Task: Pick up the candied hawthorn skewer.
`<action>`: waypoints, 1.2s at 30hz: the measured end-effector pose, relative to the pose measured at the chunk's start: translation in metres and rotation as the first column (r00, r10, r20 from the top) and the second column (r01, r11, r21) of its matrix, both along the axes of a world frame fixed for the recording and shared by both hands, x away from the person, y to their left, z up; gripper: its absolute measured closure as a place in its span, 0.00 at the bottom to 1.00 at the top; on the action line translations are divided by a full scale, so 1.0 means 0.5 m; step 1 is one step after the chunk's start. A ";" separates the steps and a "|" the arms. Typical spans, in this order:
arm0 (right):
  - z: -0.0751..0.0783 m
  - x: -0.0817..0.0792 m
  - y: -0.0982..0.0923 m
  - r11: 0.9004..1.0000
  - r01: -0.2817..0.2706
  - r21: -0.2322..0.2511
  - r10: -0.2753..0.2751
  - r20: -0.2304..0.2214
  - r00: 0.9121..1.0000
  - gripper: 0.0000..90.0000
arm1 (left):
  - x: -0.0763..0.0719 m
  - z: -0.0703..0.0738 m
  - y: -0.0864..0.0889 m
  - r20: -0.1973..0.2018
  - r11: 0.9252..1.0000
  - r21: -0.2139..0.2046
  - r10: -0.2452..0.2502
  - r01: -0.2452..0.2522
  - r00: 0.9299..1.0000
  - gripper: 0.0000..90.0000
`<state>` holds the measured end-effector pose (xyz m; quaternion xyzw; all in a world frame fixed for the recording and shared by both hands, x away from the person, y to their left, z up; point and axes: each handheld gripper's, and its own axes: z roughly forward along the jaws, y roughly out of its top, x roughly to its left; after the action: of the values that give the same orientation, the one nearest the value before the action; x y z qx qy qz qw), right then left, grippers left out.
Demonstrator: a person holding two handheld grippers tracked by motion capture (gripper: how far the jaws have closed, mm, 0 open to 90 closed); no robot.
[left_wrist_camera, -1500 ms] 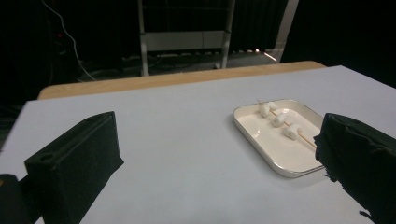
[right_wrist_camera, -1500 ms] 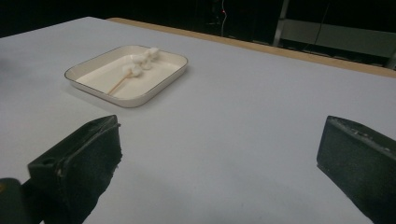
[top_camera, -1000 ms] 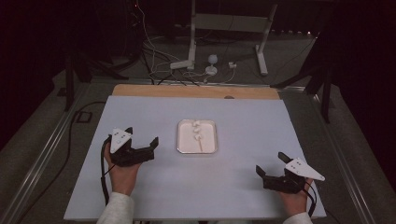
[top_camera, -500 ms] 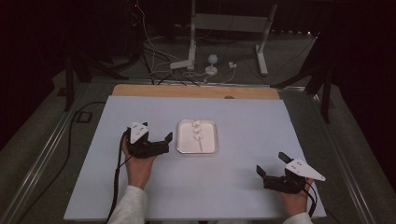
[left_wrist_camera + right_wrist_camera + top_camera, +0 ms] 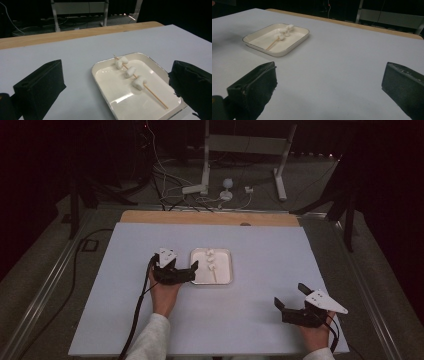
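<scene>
A shallow white tray (image 5: 225, 255) lies at the middle of the white table. In it rests a thin wooden skewer (image 5: 155, 96) threaded with three white marshmallows (image 5: 130, 72), also visible as marshmallows (image 5: 211, 257) from above. My left gripper (image 5: 193, 271) is open at the tray's left edge, its jaws spread on either side of the tray's near-left corner (image 5: 100, 72), holding nothing. My right gripper (image 5: 290, 295) is open near the table's front right, well apart from the tray (image 5: 294, 42), with bare table between its jaws.
A wooden strip (image 5: 210, 218) runs along the table's far edge. Beyond it on the floor are cables and a metal stand (image 5: 207, 180). The white tabletop (image 5: 250, 330) stretches bare around the tray.
My left gripper has moved right and forward from the table's left part up to the tray's left edge. The right gripper has stayed in place.
</scene>
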<state>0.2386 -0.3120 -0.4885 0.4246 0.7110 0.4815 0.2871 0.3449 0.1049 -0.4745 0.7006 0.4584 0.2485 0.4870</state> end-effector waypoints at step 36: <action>-0.001 0.000 0.001 1.000 -0.004 -0.006 0.004 -0.005 1.000 0.00 | 0.049 -0.092 -0.151 -0.232 0.983 0.172 -0.021 0.062 0.972 0.02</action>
<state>0.2389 -0.3116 -0.4890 0.4234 0.7140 0.4788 0.2859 0.3696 0.0294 -0.5205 0.7748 0.4727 0.1956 0.3715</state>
